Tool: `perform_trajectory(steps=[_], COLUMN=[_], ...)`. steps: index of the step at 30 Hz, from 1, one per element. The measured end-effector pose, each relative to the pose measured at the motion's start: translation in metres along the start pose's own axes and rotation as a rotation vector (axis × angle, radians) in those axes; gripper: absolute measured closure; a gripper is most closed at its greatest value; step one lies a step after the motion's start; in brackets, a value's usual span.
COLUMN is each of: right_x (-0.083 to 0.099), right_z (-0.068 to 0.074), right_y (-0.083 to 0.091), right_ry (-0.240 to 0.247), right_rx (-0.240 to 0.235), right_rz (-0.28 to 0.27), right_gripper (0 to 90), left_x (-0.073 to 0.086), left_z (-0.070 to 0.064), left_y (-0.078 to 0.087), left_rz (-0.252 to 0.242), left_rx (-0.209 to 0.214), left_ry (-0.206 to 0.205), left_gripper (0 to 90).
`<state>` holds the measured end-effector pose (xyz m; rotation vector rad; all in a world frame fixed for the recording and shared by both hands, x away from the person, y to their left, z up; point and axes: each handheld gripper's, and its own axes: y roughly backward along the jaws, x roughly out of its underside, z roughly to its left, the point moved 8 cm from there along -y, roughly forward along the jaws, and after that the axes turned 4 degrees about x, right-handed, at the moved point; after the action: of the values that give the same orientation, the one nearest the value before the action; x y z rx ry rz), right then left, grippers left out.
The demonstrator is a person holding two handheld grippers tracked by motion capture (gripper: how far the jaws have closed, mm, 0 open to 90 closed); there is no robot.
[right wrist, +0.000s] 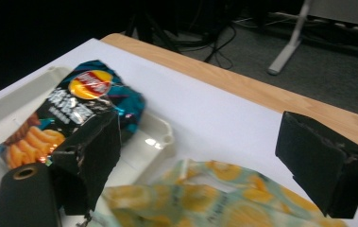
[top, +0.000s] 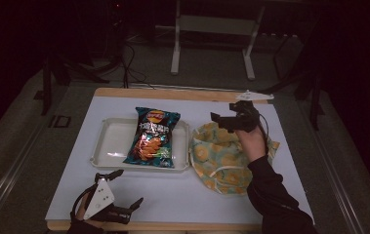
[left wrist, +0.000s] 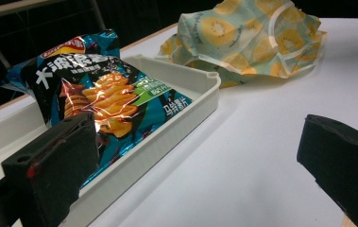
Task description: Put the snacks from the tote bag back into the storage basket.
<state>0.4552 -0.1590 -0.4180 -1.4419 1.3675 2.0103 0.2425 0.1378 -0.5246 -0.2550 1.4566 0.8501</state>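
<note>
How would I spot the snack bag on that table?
Find the white tray left of the table's middle. The chip bag lies in its right half: shiny teal with orange crisps pictured, unlike the soft yellow-patterned cloth bag beside the tray.

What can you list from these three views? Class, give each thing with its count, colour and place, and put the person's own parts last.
Crisp packet: one, dark blue with orange crisps printed on it, lying in the tray.
Tray: one, white, left of centre on the table.
Fabric bag: one, pale green with yellow fruit slices, crumpled on the table right of the tray.
Table: one, white top with a wooden edge.
Metal frame: one, white, on the floor beyond the table.
Left gripper: one, black, near table edge, jaws open.
Right gripper: one, black, above the bag's far edge, jaws open.
Sleeve: one, black, right forearm.
</note>
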Motion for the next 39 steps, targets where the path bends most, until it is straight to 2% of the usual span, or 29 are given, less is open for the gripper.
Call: perform_trajectory(steps=[7, 11, 14, 22, 24, 29, 34, 39], right_x=[0.009, 0.014, 0.024, 0.041, 0.049, 0.062, 0.079, 0.094], right_z=[-0.027, -0.034, -0.043, -0.061, -0.070, -0.083, -0.097, -0.110], right_y=[0.015, 0.020, 0.029, 0.046, 0.054, 0.065, 0.077, 0.091], right_ry=[-0.016, -0.017, 0.000, -0.007, -0.029, -0.034, -0.074, -0.103], right_rx=[0.055, 0.070, 0.101, 0.141, 0.159, 0.208, 0.239, 0.290], right_rz=[0.001, -0.001, 0.000, -0.014, -0.029, -0.039, -0.054, -0.089], right_gripper=[14.8, 14.8, 14.8, 14.8, 14.8, 14.8, 14.9, 14.9], left_x=[0.000, 0.000, 0.001, 0.001, 0.001, 0.001, 0.001, 0.001], left_z=[0.000, 0.000, 0.000, 0.000, 0.000, -0.001, -0.001, -0.001], left_y=[0.000, -0.001, -0.001, -0.001, -0.001, -0.001, -0.001, -0.001], left_rz=[0.002, 0.005, 0.006, 0.007, 0.009, 0.010, 0.014, 0.013], left_rx=[-0.002, 0.001, 0.001, 0.002, 0.001, 0.002, 0.002, 0.001], left_ry=[0.001, -0.004, -0.004, -0.005, -0.002, -0.003, -0.004, -0.004], left_gripper=[0.1, 0.1, 0.1, 0.1, 0.1, 0.1, 0.1, 0.1])
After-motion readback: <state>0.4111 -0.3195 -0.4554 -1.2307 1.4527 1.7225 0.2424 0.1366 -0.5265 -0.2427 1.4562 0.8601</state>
